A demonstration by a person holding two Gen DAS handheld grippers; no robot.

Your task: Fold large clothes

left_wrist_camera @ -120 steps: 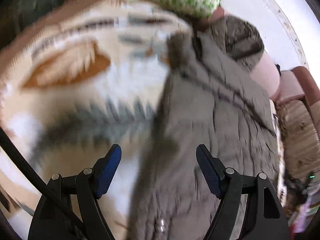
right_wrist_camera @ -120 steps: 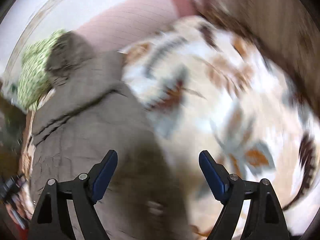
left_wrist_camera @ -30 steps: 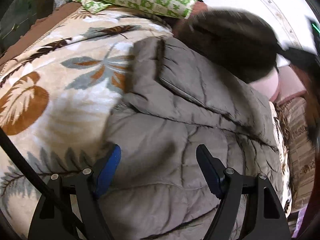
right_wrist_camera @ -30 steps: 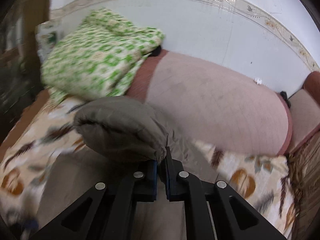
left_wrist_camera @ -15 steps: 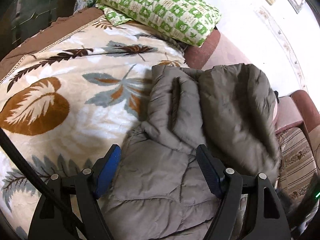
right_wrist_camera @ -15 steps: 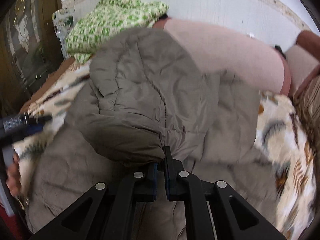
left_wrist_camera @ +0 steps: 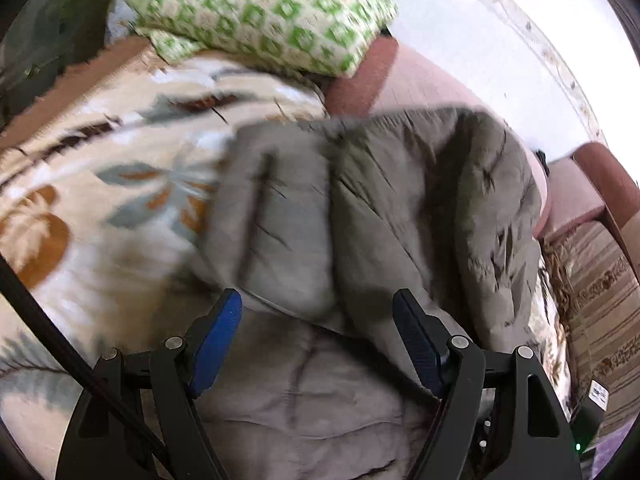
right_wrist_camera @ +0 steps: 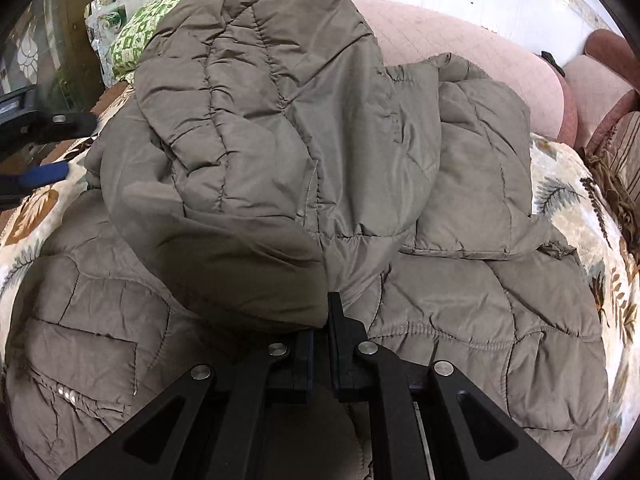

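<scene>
A grey-brown quilted jacket (left_wrist_camera: 384,216) (right_wrist_camera: 460,300) lies spread on a leaf-patterned blanket (left_wrist_camera: 100,184). My right gripper (right_wrist_camera: 330,332) is shut on the jacket's hood (right_wrist_camera: 256,140) and holds it folded down over the jacket's body. My left gripper (left_wrist_camera: 318,332) is open and empty, just above the jacket's near part. It also shows at the left edge of the right wrist view (right_wrist_camera: 40,148).
A green-and-white checked pillow (left_wrist_camera: 260,12) lies at the head of the bed, also seen in the right wrist view (right_wrist_camera: 132,40). A pink padded headboard (right_wrist_camera: 480,56) runs along the white wall. A striped brown cushion (left_wrist_camera: 600,304) lies at the right.
My right gripper has carried the hood down and forward over the jacket's body. My left gripper has moved a little closer over the jacket, still open.
</scene>
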